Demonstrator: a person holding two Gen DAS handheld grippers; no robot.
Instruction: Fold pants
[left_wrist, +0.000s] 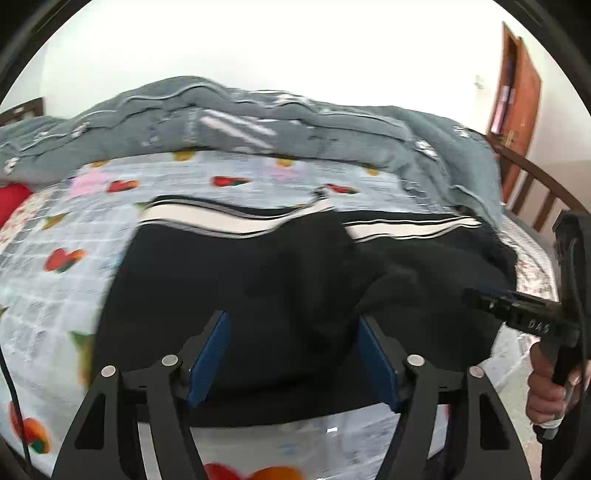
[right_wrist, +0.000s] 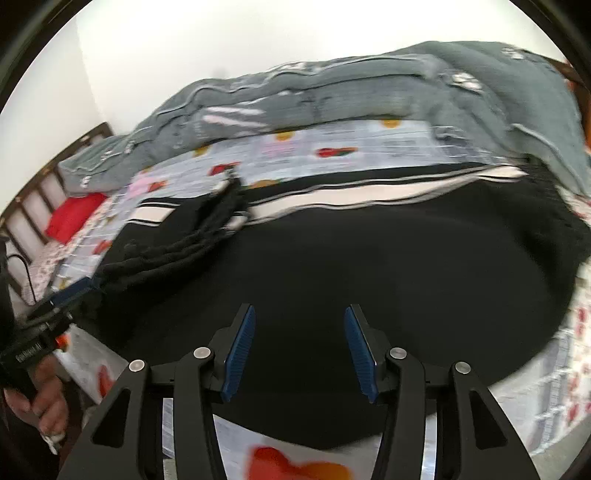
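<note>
My left gripper (left_wrist: 293, 354) and right gripper (right_wrist: 300, 352) both gape, holding nothing. The black pants (right_wrist: 369, 266) lie just ahead on the bed (left_wrist: 44, 295), maybe folded once; more folding remains.

Bed (left_wrist: 532, 173) with wooden rails, heart-print sheet (left_wrist: 55, 295). On it: black pants (left_wrist: 258, 280) spread flat, grey quilt (left_wrist: 221, 125) bunched behind, red pillow (left_wrist: 11, 201) at the far left.

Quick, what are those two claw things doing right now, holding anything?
Left gripper: open, holding nothing, above the black pants.
Right gripper: open, holding nothing, also above the pants.
</note>
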